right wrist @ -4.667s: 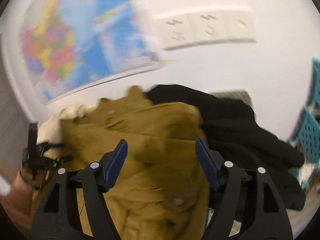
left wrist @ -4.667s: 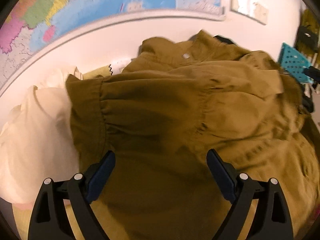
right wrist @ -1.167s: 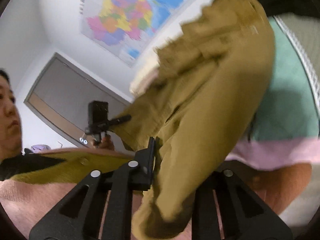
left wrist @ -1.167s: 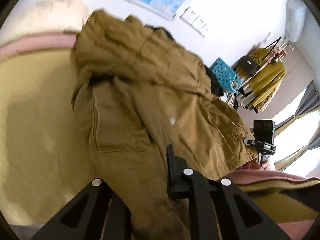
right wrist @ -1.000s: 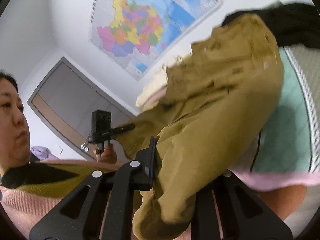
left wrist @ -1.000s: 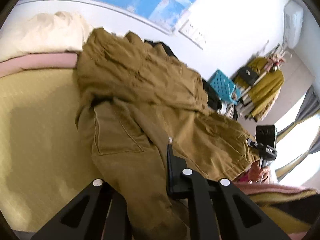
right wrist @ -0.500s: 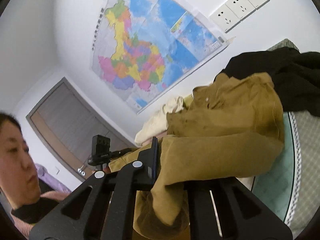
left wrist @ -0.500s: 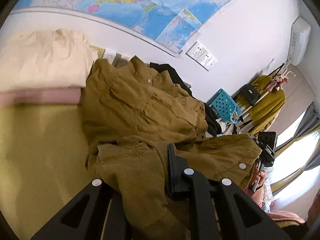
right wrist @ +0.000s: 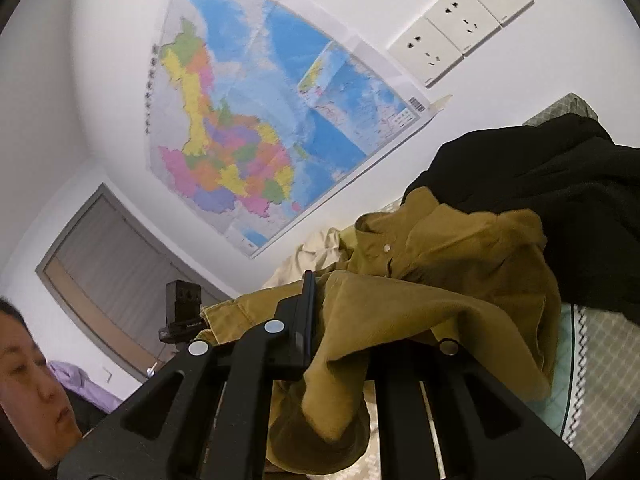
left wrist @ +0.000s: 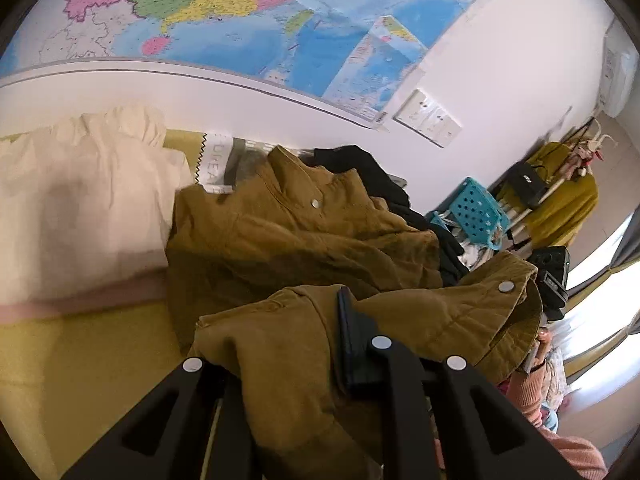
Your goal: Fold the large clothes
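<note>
Left gripper: clenched on a bunched fold of the olive-brown jacket; only one dark pad visible, the other buried under cloth.
Right gripper: likewise clamped on the jacket; left pad edge showing, right finger covered by draped fabric.
Jacket position: collar end and snap buttons lying on the bed toward the wall; near hem lifted and stretched between the two grippers, hanging over both sets of fingers.
Hidden: lower jacket edge cut off behind the gripper bodies; sleeves impossible to trace in the folds; underside of the garment out of sight.
Hard to read: printed grey-and-white label strip behind the collar, lettering partly covered.
Black garment: heaped just beyond the collar, touching the jacket, right side cut off by the lens edge.
Cream bedding: piled left of the jacket, touching it.
Surface: yellow-green bedspread with a pink band, seen from the left wrist; pale green quilted cover seen from the right wrist.
Room: coloured wall map, white wall sockets, grey door, teal perforated basket, clothes rack with a mustard garment, bright window at far right.
Person: face partly cut off at lower left.
</note>
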`<state>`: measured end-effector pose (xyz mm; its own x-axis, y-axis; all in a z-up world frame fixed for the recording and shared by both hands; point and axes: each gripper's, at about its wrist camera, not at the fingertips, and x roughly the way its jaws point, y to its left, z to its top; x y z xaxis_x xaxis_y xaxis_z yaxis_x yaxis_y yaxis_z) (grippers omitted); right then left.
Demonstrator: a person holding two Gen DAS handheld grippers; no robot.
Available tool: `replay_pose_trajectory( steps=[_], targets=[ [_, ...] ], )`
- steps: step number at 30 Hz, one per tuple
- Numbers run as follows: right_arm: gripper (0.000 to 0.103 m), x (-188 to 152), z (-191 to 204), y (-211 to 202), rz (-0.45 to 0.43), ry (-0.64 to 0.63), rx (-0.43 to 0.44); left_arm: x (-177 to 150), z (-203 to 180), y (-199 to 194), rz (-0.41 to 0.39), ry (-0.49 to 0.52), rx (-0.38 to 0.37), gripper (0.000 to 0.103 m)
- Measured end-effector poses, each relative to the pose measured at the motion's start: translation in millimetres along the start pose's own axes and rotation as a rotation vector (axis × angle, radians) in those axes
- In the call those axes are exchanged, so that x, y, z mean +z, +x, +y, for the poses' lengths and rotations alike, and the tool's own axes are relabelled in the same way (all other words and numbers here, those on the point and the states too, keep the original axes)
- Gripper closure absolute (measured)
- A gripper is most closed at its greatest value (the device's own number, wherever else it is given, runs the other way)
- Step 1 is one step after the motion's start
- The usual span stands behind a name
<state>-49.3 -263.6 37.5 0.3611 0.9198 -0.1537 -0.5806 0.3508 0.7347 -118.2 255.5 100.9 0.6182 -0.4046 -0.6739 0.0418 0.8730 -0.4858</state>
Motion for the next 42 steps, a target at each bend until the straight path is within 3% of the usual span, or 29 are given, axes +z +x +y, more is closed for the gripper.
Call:
replay_pose_trajectory(
  steps=[11,22,31,32,33,34,37,42],
  targets=[
    [0.094,40,-40,41,0.027,0.084,-0.042,51,27,43,0.065,-0.065,0.037,0.09],
    [0.093,56,-73,67,0.05,0.159,-0.098,75,50,81,0.125,-0.121,0.065,0.089],
    [0.086,60,-91,75,0.058,0.195,-0.145,87,63,111,0.163,-0.157,0.103,0.089],
    [0.083,60,-91,74,0.053,0.201,-0.154,89,65,115,0.17,-0.165,0.104,0.089],
    [0.07,61,-92,74,0.049,0.207,-0.162,89,67,118,0.172,-0.169,0.104,0.089],
    [0.065,62,-92,73,0.046,0.213,-0.168,91,69,121,0.175,-0.176,0.106,0.089],
    [0.061,63,-90,69,0.024,0.208,-0.189,93,70,129,0.182,-0.174,0.121,0.089],
    [0.044,63,-70,56,-0.036,0.157,-0.199,95,77,136,0.194,-0.207,0.115,0.089]
  ],
)
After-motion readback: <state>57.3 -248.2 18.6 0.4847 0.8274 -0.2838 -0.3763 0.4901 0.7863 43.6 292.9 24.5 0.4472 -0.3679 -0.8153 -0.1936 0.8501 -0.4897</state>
